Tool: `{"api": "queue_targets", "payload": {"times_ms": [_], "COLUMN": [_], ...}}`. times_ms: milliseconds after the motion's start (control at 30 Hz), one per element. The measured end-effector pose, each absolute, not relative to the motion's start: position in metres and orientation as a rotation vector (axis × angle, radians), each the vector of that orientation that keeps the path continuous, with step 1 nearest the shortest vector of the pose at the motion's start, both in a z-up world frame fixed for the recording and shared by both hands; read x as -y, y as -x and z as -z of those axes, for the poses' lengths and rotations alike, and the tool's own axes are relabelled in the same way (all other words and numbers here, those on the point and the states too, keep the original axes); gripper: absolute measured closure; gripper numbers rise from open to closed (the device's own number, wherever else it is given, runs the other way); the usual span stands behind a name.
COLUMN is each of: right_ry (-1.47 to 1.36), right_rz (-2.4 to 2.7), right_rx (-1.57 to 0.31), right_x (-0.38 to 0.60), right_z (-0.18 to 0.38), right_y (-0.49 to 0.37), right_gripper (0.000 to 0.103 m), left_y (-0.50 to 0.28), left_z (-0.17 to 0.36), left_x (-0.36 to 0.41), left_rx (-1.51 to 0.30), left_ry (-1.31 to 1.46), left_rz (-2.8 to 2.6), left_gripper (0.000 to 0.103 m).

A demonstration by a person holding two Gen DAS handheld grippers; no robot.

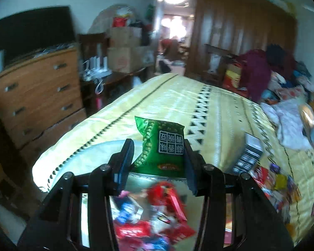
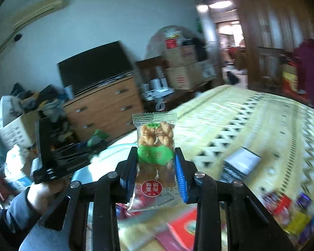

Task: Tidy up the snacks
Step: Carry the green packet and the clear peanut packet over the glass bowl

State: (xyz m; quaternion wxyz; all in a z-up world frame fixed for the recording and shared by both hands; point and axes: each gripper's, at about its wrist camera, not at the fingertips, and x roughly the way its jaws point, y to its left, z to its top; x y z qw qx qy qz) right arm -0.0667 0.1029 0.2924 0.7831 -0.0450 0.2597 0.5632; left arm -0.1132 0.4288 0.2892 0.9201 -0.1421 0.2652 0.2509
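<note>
The left gripper (image 1: 159,156) grips a green pea snack packet (image 1: 163,146) standing upright, long axis running up the frame centre, above a blurred tray of snacks (image 1: 157,215) at the bottom. The right gripper (image 2: 155,167) clamps a clear packet of fried dough twists (image 2: 156,159), also upright at centre; both tilt slightly downward over the yellow bedspread (image 2: 251,125)

Right gripper (image 2: 156,168) jaws closed on a clear packet of twisted pastries (image 2: 156,152) held upright, yellow patterned bed (image 2: 251,121) below, left gripper (image 2: 52,156) held by a hand (image 2: 41,190) at left, wooden dresser (image 2: 106,108) behind.
</note>
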Motion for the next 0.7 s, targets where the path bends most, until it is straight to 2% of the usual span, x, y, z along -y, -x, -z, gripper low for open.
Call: {"api": "queue_targets", "payload": {"times_ms": [300,700], "right_ry": [0.141,0.18], "right_rz": [-1.318,-1.31], "right_rx": [-0.689,-0.706], "right_x": [-0.217,-0.234], "right_z": [-0.264,-0.245], "right_y": [0.082,0.086], "right_gripper": [0.067,0.067], "left_y": [0.101,0.094], "left_z": [-0.255,-0.259], "left_x": [-0.462,-0.473], "left_rx": [-0.648,-0.649], "left_ry": [0.356,0.328], "left_rz": [-0.586,-0.561], "left_gripper": [0.057,0.057]}}
